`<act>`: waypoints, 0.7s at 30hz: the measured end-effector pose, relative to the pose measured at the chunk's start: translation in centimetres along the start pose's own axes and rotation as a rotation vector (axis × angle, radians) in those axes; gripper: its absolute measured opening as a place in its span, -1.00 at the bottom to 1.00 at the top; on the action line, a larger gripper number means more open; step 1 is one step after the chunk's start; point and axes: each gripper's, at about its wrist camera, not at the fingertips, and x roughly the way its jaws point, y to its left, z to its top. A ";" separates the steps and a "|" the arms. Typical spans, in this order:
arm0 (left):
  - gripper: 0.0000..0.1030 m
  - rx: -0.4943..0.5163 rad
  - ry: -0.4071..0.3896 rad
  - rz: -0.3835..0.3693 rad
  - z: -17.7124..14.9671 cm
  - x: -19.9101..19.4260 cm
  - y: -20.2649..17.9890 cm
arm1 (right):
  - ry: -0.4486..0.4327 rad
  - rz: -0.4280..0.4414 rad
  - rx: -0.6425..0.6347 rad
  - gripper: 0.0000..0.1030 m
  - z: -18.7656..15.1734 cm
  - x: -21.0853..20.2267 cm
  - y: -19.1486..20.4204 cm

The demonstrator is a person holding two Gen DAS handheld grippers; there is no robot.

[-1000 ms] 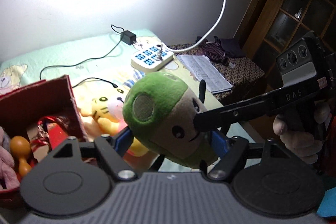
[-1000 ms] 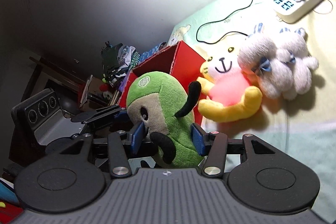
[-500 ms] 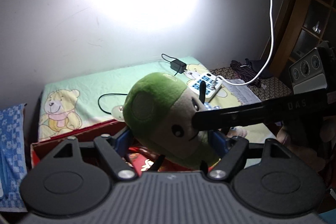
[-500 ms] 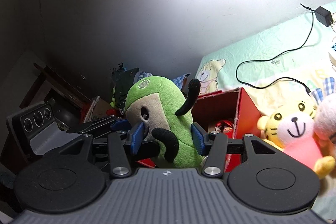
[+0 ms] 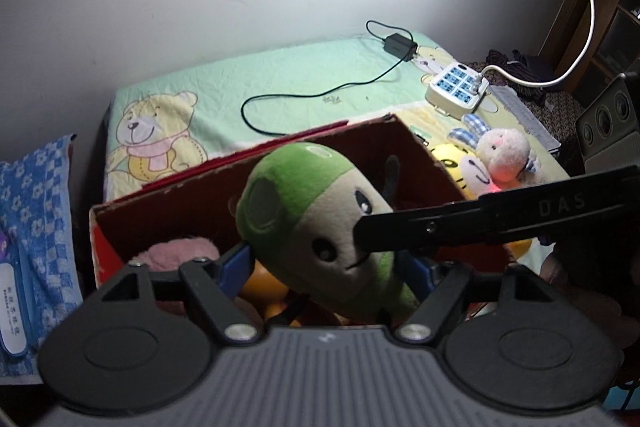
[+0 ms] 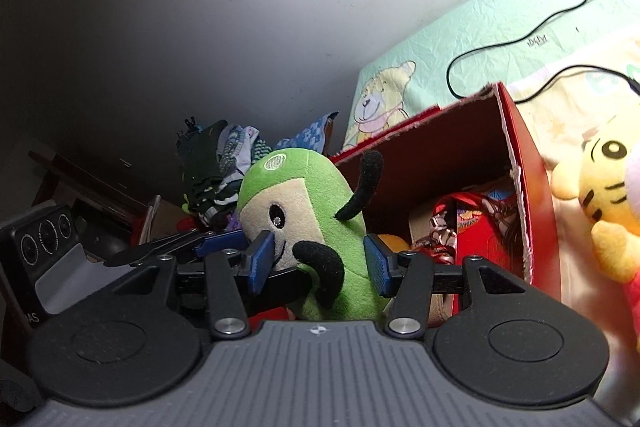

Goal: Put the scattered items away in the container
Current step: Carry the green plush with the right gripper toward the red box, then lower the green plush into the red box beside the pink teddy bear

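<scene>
A green and beige plush toy is held over the open red cardboard box. My left gripper is shut on its lower body. My right gripper is also shut on the same plush, gripping it from the other side; its finger crosses the left wrist view. The red box holds a pink plush, an orange toy and red items. A yellow tiger plush and a pink-white bunny plush lie on the bed right of the box.
The bed has a green bear-print sheet. A white power strip, a black adapter and its cable lie at the back. A blue floral cloth lies left of the box. A pile of clothes sits by the wall.
Both grippers have carried the green plush left and down from beside the box to over its opening. The box interior now sits directly beneath the plush.
</scene>
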 end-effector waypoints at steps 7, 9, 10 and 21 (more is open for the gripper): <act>0.53 0.020 0.058 0.014 -1.1 2.0 1.5 | 0.035 -0.057 0.108 0.02 -1.5 2.7 -0.7; 0.53 0.060 0.073 0.046 -1.5 2.5 1.4 | 0.049 -0.083 0.122 0.02 -1.8 3.3 -0.6; 0.53 0.084 0.080 0.067 -1.7 2.8 1.2 | 0.061 -0.097 0.126 0.03 -1.8 3.6 -0.5; 0.60 0.070 0.106 0.053 -3.1 4.1 3.1 | 0.162 -0.163 0.118 0.01 -2.3 6.9 -0.2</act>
